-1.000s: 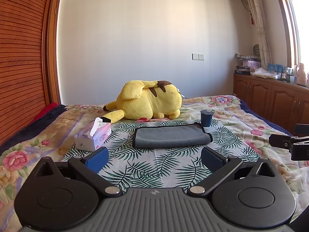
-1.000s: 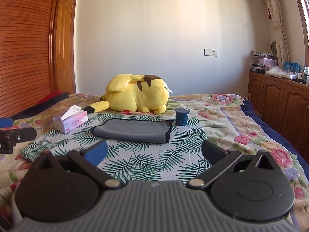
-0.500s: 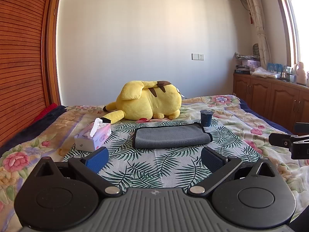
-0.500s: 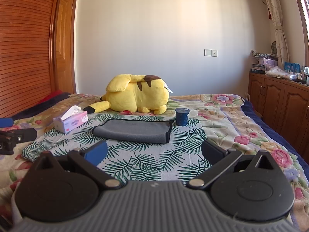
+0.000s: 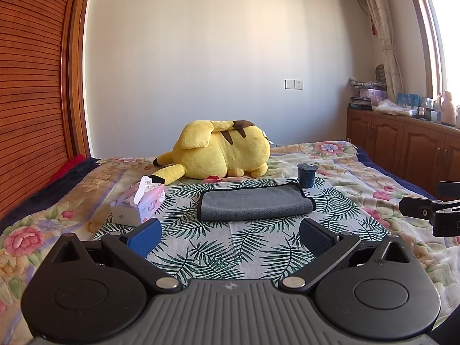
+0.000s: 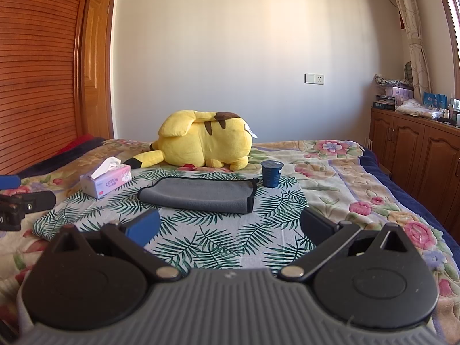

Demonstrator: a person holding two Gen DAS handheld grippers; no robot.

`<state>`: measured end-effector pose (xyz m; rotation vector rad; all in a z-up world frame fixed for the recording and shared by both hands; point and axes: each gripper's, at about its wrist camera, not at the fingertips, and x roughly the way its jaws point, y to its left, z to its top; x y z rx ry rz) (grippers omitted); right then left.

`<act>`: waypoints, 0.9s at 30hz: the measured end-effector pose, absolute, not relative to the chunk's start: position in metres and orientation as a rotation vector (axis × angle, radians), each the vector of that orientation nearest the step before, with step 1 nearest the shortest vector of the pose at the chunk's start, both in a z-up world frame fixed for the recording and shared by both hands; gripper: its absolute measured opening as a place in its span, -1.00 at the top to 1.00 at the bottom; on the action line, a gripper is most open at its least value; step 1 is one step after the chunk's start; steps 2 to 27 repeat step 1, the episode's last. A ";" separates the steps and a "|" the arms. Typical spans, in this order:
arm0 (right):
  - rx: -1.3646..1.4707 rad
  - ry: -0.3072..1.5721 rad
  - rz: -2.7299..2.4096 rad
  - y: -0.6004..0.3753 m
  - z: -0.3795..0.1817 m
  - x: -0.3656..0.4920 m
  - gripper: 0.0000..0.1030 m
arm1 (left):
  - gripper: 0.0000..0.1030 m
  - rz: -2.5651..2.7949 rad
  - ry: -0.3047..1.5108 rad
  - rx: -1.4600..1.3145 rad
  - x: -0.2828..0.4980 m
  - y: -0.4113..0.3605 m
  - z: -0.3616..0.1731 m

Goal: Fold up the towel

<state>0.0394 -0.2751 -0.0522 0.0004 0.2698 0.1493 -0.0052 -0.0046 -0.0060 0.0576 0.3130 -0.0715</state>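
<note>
Nearest the lens, the left gripper (image 5: 230, 237) has its blue-padded fingers (image 5: 143, 237) spread wide and holds nothing; the right gripper (image 6: 230, 230) is likewise spread and empty, and each shows at the edge of the other's view, side by side above the near part of the bed; both hover over a white cloth printed with green palm leaves (image 5: 230, 247), which lies on the floral bedspread (image 5: 368, 178); past the fingertips, on that leaf cloth and well apart from both grippers, lies the grey towel with black edging (image 5: 254, 202), already folded over into a flat oblong, its rounded fold toward the cameras; to its left stands a pink-and-white tissue box (image 5: 139, 202) with a tissue sticking up; just beyond the towel's far right corner stands a small dark blue cup (image 5: 307, 174); behind these a large yellow plush toy (image 5: 221, 152) lies on its side; wooden cabinets (image 5: 402, 143) run along the right wall.
</note>
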 end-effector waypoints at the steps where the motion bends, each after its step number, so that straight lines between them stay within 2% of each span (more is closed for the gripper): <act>1: 0.000 0.270 0.149 -0.275 -0.052 0.039 -1.00 | -0.69 -0.071 0.313 0.058 -0.005 -0.005 -0.006; 27: 0.000 0.270 0.149 -0.275 -0.052 0.039 -1.00 | -0.69 -0.071 0.313 0.058 -0.005 -0.005 -0.006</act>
